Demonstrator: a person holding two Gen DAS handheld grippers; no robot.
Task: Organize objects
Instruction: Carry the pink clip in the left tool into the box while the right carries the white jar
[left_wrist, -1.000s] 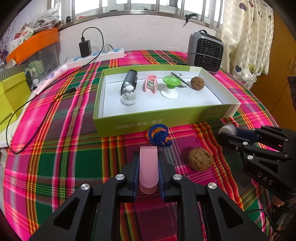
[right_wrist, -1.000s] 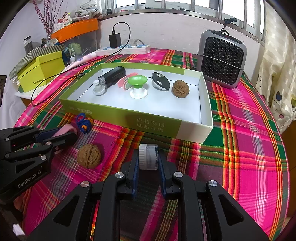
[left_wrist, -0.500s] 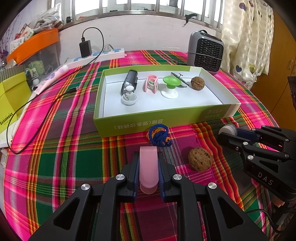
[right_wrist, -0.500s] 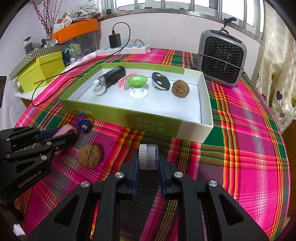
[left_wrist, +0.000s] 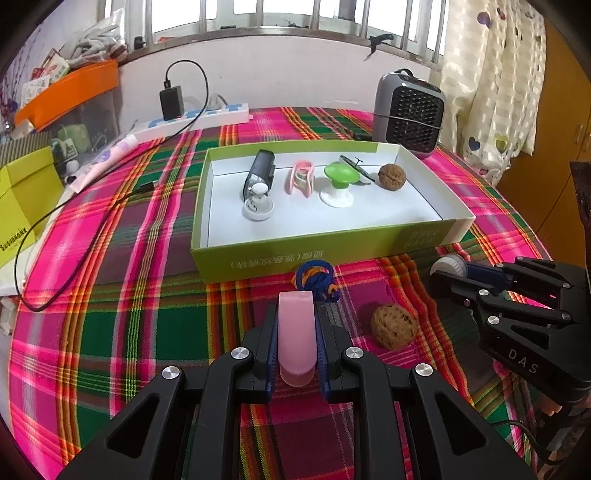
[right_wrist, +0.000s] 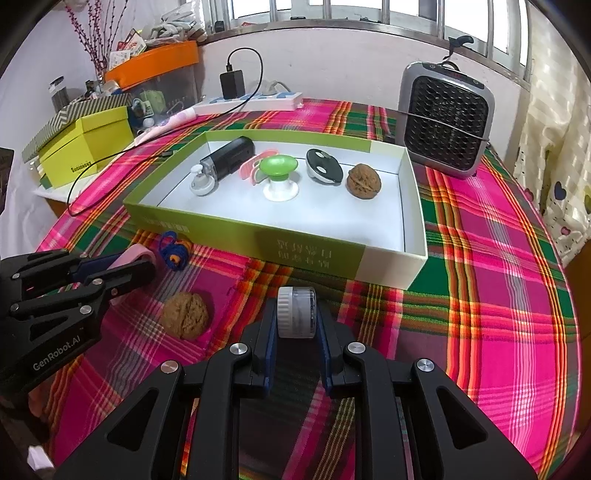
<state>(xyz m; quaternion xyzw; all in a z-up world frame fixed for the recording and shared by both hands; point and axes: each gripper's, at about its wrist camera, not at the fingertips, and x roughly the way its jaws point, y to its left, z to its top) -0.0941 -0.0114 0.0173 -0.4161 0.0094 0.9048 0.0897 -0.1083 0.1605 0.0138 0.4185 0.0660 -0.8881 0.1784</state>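
My left gripper (left_wrist: 295, 325) is shut on a pink clip (left_wrist: 296, 332), just in front of the green box (left_wrist: 332, 254). My right gripper (right_wrist: 295, 317) is shut on a small clear jar with a white lid (right_wrist: 295, 312), also in front of the box (right_wrist: 314, 254). A walnut (left_wrist: 393, 325) and a blue-orange cord bundle (left_wrist: 316, 280) lie on the plaid cloth between the grippers. Inside the box are a black device (left_wrist: 260, 173), a pink clip (left_wrist: 301, 175), a green-topped stand (left_wrist: 338, 184), a black disc (right_wrist: 323, 166) and a second walnut (left_wrist: 392, 177).
A grey heater (left_wrist: 408, 110) stands behind the box at the right. A power strip with charger (left_wrist: 195, 114) and its black cable (left_wrist: 74, 206) lie at the back left. A yellow box (right_wrist: 86, 151) and an orange-lidded bin (left_wrist: 66, 96) sit at the left edge.
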